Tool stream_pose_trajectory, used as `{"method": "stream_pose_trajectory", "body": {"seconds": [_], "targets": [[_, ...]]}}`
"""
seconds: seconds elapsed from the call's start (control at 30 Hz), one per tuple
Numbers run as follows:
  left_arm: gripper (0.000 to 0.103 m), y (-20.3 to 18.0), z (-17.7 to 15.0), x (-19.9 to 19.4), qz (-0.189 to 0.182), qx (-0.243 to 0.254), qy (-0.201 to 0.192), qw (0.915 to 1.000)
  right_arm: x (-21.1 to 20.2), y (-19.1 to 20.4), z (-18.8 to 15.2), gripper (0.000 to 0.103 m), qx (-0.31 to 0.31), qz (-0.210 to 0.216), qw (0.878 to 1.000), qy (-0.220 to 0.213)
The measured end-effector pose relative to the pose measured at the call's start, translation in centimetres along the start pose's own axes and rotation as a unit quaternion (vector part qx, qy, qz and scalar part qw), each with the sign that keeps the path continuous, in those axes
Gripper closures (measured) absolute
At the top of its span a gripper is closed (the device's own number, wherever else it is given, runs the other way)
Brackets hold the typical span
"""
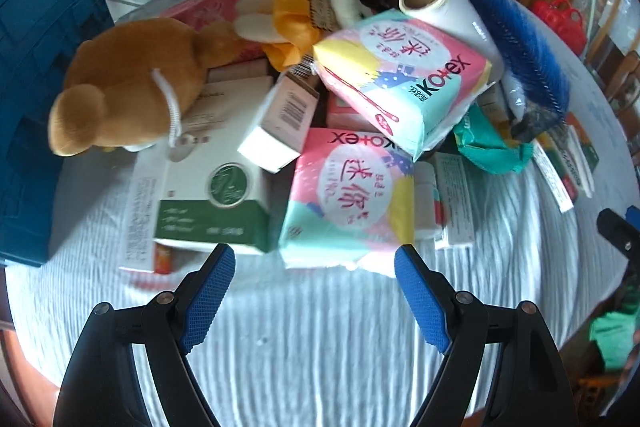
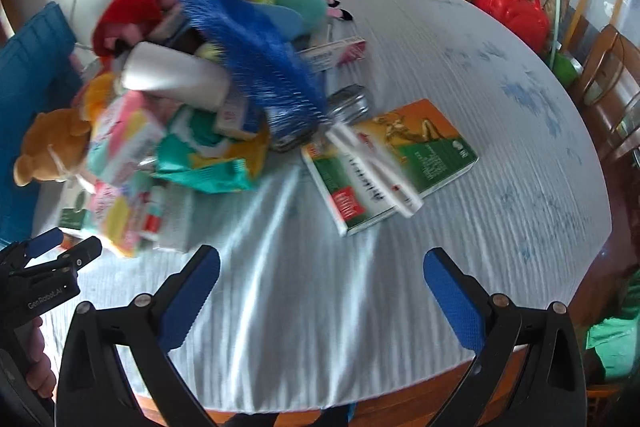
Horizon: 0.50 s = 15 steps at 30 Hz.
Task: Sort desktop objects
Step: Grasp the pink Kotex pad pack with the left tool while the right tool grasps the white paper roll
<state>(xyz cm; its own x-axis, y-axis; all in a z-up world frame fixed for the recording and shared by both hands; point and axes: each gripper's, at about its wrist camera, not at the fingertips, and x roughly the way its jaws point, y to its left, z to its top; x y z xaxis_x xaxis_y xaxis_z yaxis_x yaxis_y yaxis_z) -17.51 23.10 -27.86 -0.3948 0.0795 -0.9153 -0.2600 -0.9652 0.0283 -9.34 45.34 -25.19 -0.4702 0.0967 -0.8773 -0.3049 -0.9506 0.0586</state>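
Facing left gripper point(image 1: 315, 257) — Kotex pack point(image 1: 348, 195).

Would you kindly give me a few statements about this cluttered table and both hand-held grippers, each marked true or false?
1. The left hand-held gripper is open and holds nothing. True.
2. The right hand-held gripper is shut on a book. False: it is open and empty above the white tablecloth.
3. One Kotex pack lies tilted on top of another Kotex pack. True.
4. The brown plush bear sits inside the blue crate. False: it rests on the pile, beside the crate.
5. The blue brush lies across the pile. True.
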Motion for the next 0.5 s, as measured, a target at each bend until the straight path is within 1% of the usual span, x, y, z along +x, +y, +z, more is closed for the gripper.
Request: {"method": "stream_pose_trajectory", "body": {"seconds": [0.1, 0.17, 0.2, 0.3, 0.4, 0.5], "targets": [[0.020, -1.0, 0.4, 0.9, 0.002, -0.010, 0.002, 1.0000, 1.0, -1.5, 0.9, 0.000, -0.008, 0.004, 1.000, 0.002], [0.015, -1.6, 0.5, 1.3, 0.002, -0.017, 0.002, 0.9998, 1.6, -2.6, 1.4, 0.000, -0.014, 0.007, 1.000, 0.002], [0.014, -1.9, 0.6, 1.5, 0.002, -0.022, 0.002, 0.9998, 1.9, -3.3, 1.6, 0.000, -0.016, 0.007, 1.000, 0.002], [0.014, -3.2, 0.7, 1.7, 0.005, -0.026, 0.004, 0.9996, 2.6, -5.4, 2.1, 0.000, -0.006, 0.007, 1.000, 0.008], [0.014, -4.6, 0.7, 1.3, 0.004, -0.023, 0.001, 0.9997, 2.5, -6.8, 2.3, 0.000, -0.007, 0.015, 1.000, 0.009], [0.014, -5.5, 0.9, 1.6, 0.013, -0.029, 0.006, 0.9995, 2.3, -7.1, 2.7, 0.000, -0.021, 0.030, 0.999, 0.010]]}}
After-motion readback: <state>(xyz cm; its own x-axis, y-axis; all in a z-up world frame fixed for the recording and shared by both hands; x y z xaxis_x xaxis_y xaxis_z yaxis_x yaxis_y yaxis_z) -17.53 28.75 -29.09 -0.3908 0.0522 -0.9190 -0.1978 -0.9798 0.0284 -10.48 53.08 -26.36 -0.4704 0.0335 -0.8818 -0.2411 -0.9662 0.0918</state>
